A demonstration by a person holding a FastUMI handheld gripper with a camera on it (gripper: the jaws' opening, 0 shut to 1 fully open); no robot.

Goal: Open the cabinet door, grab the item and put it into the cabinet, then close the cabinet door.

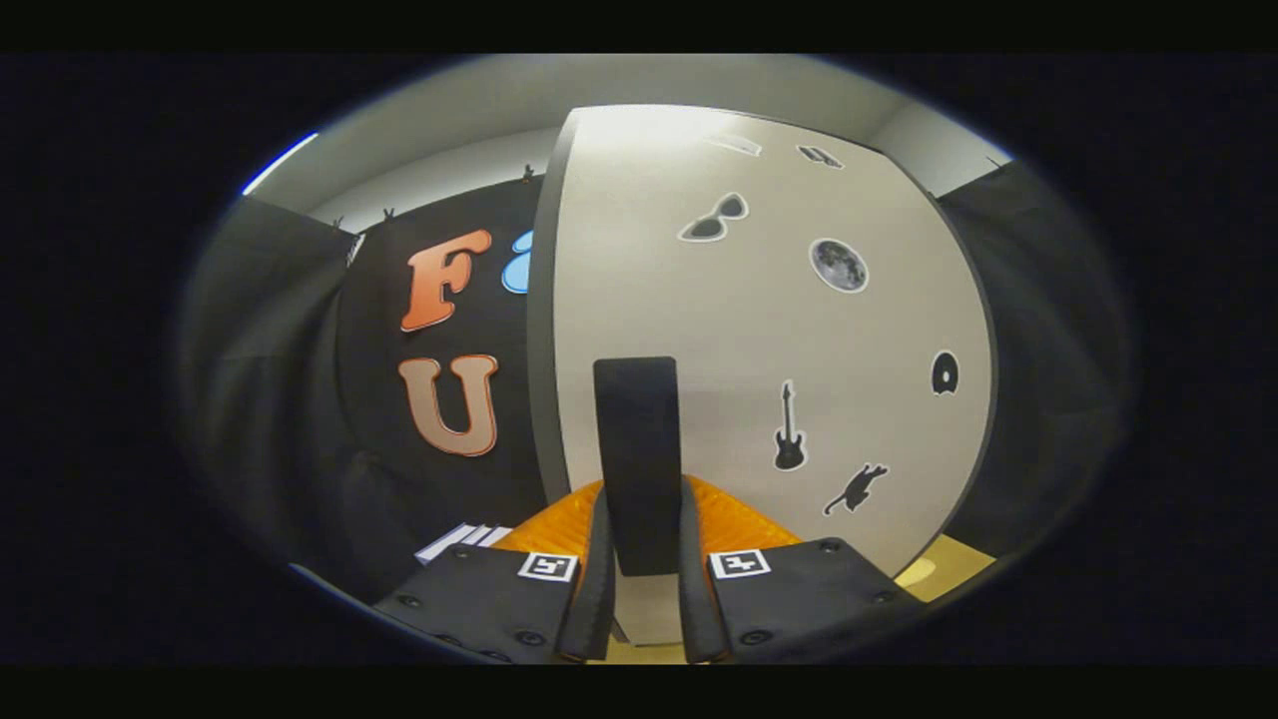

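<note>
The white cabinet door [759, 330] stands close in front of me, dotted with small stickers: sunglasses, a moon, a guitar, a cat. Its black upright handle [636, 439] runs down between my two fingers. My gripper [644, 524] is shut on this handle, one finger pressing each side near its lower end. The door's grey left edge [544, 330] shows against the booth wall. I cannot tell whether the door is ajar. The cabinet's inside is hidden behind the door.
A yellow tabletop [949, 567] shows below the door at the lower right. A small white striped object [461, 540] lies to the left of my fingers. Black booth cloth hangs on both sides of the cabinet.
</note>
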